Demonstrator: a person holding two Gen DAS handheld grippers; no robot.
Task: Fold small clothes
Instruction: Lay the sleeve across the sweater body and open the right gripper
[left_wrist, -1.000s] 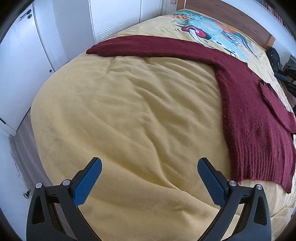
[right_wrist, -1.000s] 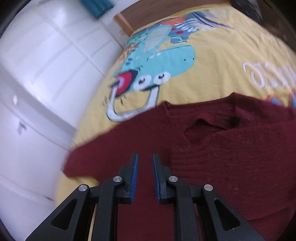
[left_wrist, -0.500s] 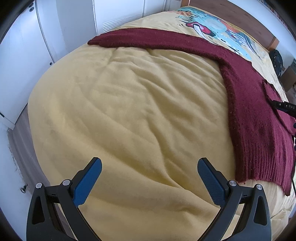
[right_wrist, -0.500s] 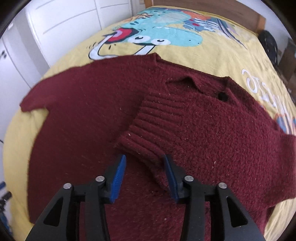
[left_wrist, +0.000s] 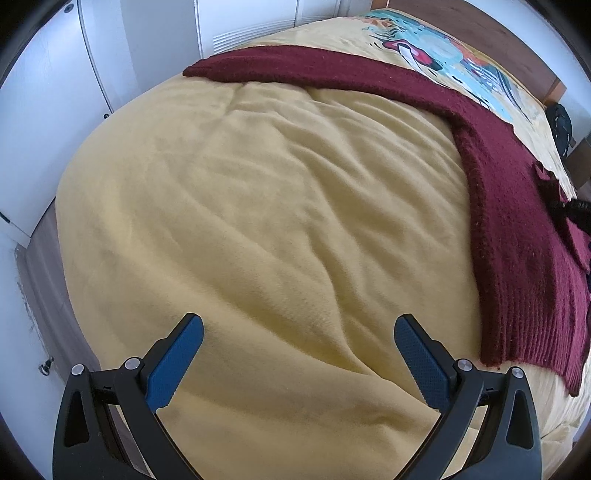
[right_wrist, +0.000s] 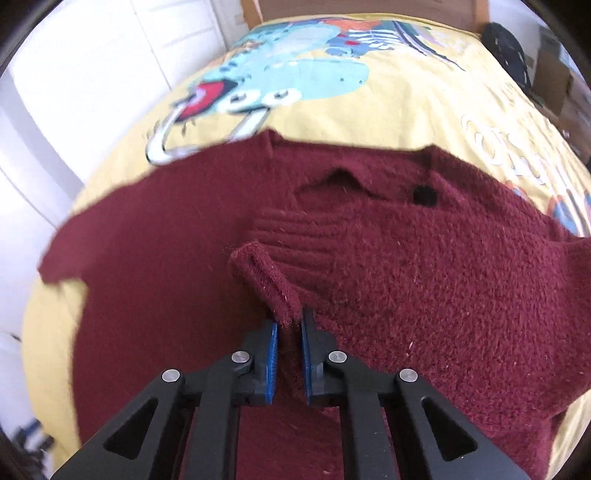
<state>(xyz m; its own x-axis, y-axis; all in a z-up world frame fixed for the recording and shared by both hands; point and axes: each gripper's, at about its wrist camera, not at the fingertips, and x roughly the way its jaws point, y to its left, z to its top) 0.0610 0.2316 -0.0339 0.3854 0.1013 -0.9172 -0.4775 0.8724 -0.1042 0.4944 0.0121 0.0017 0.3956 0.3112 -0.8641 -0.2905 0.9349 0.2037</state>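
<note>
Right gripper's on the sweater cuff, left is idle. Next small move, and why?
Probably lift the cuff slightly and carry it across the sweater body. The right gripper is shut on the cuff's edge, and that sleeve already lies folded over the chest. The left gripper is open over bare yellow bedding, holding nothing.

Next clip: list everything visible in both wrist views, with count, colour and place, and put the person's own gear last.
knitted maroon sweater: one, maroon, spread on the bed, one ribbed cuff folded onto its chest.
yellow duvet with cartoon print: one, yellow with a teal creature, covering the bed.
wooden headboard: one, brown, at the bed's far end.
white cupboard doors: several, white, beside the bed.
dark bag: one, black, beyond the bed's far corner.
left hand-held gripper: one, black with blue pads, open over bare duvet.
right hand-held gripper: one, black with blue pads, shut on the sweater's cuff.
</note>
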